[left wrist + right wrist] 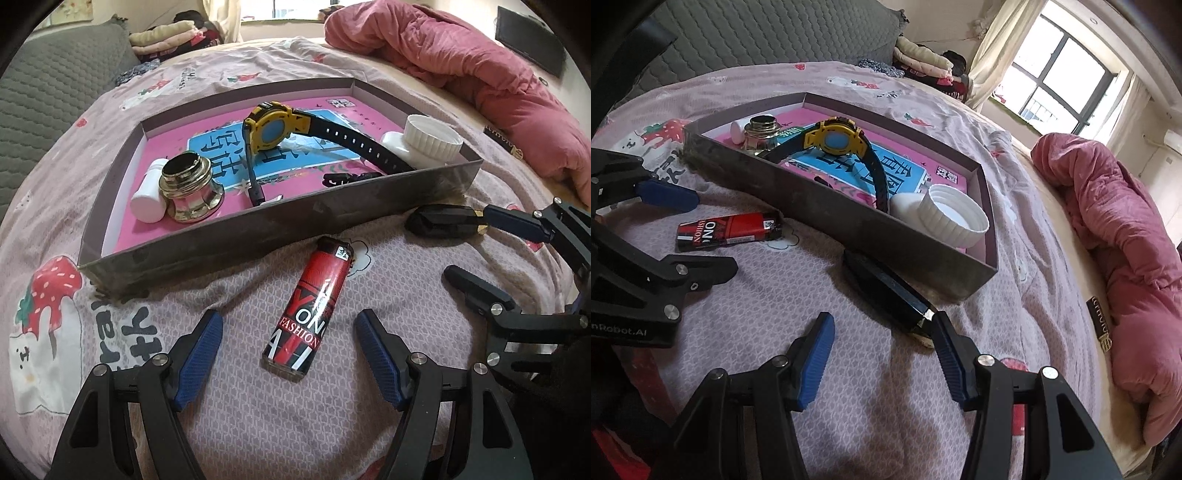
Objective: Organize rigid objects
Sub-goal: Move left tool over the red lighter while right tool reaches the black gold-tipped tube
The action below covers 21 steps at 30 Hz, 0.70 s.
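We hover left gripper (288, 354), jaws released, straddling red printed lighter (308, 306); right gripper (882, 354) released beside glossy black faceted case (886, 291), both objects outside grey cardboard tray (258, 236)

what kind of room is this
Most likely a bedroom: the work surface is a bed with a strawberry-print sheet, a rumpled pink duvet lies to one side, and folded clothes are stacked near the curtained window.

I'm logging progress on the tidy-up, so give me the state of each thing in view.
Tray: on the bed, open-topped.
Watch: in the tray.
Large white bottle: in the tray, on its side, capped.
Lighter: lying outside the tray.
Black case: outside the tray.
Left gripper: open.
Right gripper: open.
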Tool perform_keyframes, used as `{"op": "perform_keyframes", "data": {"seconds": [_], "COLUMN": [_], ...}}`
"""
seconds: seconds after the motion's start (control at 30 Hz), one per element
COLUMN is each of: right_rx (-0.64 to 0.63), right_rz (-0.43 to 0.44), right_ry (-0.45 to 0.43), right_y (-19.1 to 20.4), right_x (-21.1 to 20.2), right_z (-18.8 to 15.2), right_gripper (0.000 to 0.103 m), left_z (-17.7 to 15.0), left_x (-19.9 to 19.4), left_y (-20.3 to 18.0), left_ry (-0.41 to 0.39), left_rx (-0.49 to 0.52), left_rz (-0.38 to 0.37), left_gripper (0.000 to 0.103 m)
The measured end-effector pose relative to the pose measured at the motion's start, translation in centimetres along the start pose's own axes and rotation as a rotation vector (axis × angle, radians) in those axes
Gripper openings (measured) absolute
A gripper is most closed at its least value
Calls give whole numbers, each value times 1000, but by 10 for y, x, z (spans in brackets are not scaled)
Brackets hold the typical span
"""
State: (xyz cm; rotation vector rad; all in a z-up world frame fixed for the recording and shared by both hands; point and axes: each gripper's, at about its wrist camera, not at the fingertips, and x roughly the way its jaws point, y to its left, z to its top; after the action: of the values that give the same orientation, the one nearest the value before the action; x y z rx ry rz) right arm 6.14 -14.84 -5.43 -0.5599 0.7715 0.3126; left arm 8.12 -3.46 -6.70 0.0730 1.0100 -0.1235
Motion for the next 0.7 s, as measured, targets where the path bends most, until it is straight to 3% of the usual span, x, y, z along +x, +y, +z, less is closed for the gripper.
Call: {"op": "perform_keyframes", "data": {"seconds": [0.37, 0.7], "right_rx": [-29, -37], "right_rz": [-37, 1], "right_ry": [-25, -28], "right_y": [-2, -9], "right_x": [10, 21], "right_z": [4, 7], "right_gripper": [61, 61], "left_z": [7, 10], "left_x": [8, 13], "left_y": [0, 0], "left_ry": [0, -5], "left_rx": [-11, -3], "left_rz": [-9, -21], "left_gripper": [76, 74]}}
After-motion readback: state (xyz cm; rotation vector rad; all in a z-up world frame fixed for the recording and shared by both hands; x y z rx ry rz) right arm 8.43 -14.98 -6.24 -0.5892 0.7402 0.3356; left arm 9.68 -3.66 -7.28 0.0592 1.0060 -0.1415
